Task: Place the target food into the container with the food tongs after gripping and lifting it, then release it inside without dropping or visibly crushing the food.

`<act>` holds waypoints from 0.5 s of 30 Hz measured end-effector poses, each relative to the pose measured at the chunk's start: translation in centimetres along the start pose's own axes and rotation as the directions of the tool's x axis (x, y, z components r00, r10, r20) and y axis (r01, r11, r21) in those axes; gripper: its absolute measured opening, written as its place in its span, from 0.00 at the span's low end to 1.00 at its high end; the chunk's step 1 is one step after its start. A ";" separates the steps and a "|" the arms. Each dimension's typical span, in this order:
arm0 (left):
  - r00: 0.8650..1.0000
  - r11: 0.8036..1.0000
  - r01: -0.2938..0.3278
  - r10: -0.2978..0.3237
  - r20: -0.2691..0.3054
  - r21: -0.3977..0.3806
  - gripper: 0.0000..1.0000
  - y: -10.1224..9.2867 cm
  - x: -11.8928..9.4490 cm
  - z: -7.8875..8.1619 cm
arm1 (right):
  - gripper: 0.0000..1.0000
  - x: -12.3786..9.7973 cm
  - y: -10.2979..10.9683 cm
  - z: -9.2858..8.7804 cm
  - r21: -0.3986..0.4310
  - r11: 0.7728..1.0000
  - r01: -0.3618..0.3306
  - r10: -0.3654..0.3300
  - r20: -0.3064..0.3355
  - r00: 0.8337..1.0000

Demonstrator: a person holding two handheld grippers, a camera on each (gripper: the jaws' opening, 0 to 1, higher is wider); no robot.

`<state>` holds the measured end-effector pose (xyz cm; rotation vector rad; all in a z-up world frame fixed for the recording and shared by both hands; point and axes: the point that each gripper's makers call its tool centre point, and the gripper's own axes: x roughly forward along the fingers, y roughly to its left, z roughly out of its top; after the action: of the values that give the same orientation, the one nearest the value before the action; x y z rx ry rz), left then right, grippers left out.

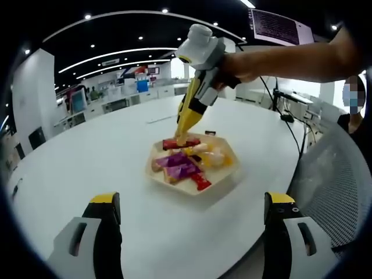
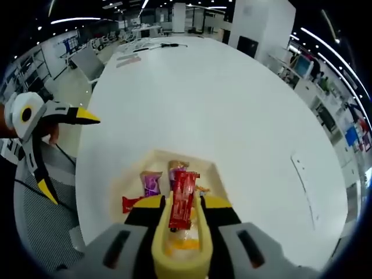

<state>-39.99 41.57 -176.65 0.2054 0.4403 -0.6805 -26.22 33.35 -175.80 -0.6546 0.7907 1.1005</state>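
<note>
Two grippers are at work over a big white table (image 1: 87,163). One pale tray (image 1: 226,174) sits on the table, and it is full of wrapped snacks.

In the left gripper view, the left gripper (image 1: 192,203) is low and close to the camera. Its two black and yellow jaws are spread wide apart and hold nothing. The tray lies on the table beyond them. The right gripper (image 1: 185,136) comes down from above, held by a person's hand (image 1: 241,67). Yellow tongs (image 1: 190,113) stick out of it and point down into the far side of the tray. Their tips are at a red snack bar (image 1: 181,143).

In the right gripper view, the right gripper (image 2: 183,212) squeezes the yellow tongs (image 2: 180,256) between its jaws. The tongs pinch the red snack bar (image 2: 183,197), which stands up on end between the two arms. It is right above the tray (image 2: 216,174), but you cannot tell if it is lifted off the other snacks. A purple snack (image 2: 151,183) and another small red one (image 2: 131,203) lie in the tray beside it. The left gripper (image 2: 61,151) shows at the left side, with its jaws spread open.
</note>
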 end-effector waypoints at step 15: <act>1.000 1.000 -0.005 0.005 0.004 0.001 1.00 0.1 -0.1 0.0 | 0.24 -3.2 0.0 -1.6 0.034 0.999 0.025 -0.027 0.061 0.998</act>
<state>-39.96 41.65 -176.59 0.2062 0.4357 -0.6765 -27.39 30.42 -174.06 -0.5994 0.7444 1.0772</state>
